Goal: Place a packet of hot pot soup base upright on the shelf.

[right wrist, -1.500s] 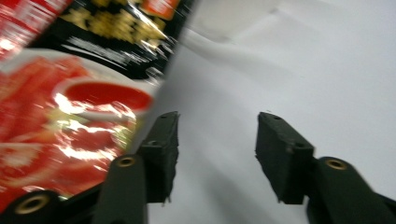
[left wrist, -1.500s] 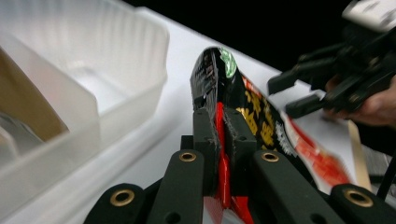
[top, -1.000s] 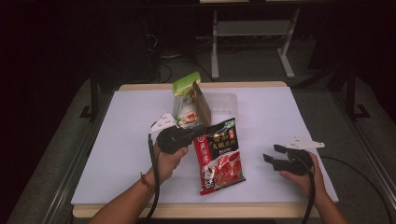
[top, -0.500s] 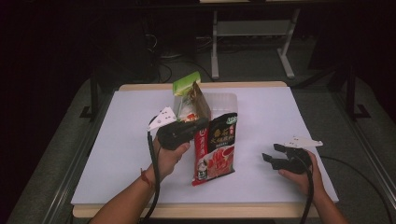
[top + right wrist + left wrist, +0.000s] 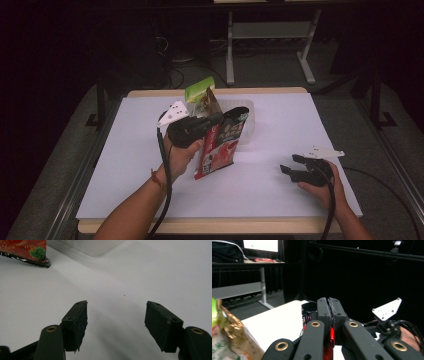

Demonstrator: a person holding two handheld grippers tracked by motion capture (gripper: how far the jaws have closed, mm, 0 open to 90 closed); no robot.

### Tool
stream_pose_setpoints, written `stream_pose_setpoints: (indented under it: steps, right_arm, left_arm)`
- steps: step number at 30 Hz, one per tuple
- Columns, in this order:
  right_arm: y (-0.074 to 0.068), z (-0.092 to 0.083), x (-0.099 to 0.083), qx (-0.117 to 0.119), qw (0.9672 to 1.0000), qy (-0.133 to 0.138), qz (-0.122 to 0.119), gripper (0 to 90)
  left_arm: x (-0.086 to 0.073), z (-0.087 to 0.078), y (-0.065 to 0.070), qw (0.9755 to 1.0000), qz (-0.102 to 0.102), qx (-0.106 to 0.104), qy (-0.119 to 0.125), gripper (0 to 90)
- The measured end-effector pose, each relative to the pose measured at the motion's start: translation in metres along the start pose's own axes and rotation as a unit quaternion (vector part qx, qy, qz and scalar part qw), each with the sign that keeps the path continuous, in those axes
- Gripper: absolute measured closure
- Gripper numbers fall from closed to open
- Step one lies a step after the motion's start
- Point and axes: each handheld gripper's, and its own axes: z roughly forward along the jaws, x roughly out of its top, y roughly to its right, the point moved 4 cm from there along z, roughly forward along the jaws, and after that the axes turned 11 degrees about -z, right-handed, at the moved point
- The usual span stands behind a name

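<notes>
White table, dark room around it. Left gripper held above the table's middle, jaws pressed together on the upper part of a red and black packet; in the left gripper view the pads meet with a sliver of the red packet pinched between them. The packet hangs tilted, top toward the far side, its lower corner at or just above the table surface; cannot tell if it touches. The left hand wraps the gripper body, cable trailing down along the forearm. Behind the packet, a clear plastic tray sits on the far-centre part of the table, and a second bag with a green top and gold, crinkled sides stands at the tray's left end, just behind the gripper; the same bag shows at the left edge of the left gripper view. Right gripper rests low near the table's right front, well apart from the packet, held by the right hand. Its jaws stand wide apart with nothing between them, bare table ahead; the packet's bottom edge sits at the upper left of the right gripper view.
</notes>
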Motion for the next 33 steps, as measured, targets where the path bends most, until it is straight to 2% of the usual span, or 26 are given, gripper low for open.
stream_pose_setpoints:
  steps: [7, 15, 21, 24, 26, 31, 33]
  right_arm:
    - [0.000, 0.002, -0.001, 0.001, 1.0000, -0.003, 0.000, 33.7]
    - [-0.001, 0.002, -0.001, 0.003, 1.0000, -0.002, 0.000, 33.7]
    - [-0.002, 0.001, 0.000, 0.004, 1.0000, 0.002, -0.004, 33.6]
    - [-0.003, 0.000, 0.001, 0.006, 1.0000, 0.004, -0.004, 33.5]
    - [-0.002, 0.001, 0.000, 0.007, 1.0000, 0.004, -0.003, 33.4]
    - [-0.001, 0.001, -0.001, 0.008, 1.0000, 0.004, -0.001, 33.4]
    - [-0.001, 0.002, 0.000, 0.008, 1.0000, 0.003, -0.002, 33.4]
  left_arm:
    - [0.015, 0.002, 0.000, 1.0000, 0.002, 0.002, 0.006, 88.9]
    - [0.036, 0.015, -0.004, 0.9998, 0.006, 0.014, 0.012, 88.9]
    - [0.049, 0.030, -0.006, 0.9997, 0.005, 0.018, 0.015, 88.9]
    - [0.056, 0.038, -0.006, 0.9995, 0.011, 0.024, 0.020, 88.9]
    - [0.063, 0.044, -0.008, 0.9993, 0.006, 0.027, 0.025, 89.0]
    - [0.074, 0.060, -0.012, 0.9988, 0.013, 0.037, 0.029, 89.0]
    - [0.077, 0.069, -0.015, 0.9987, 0.010, 0.041, 0.028, 89.0]
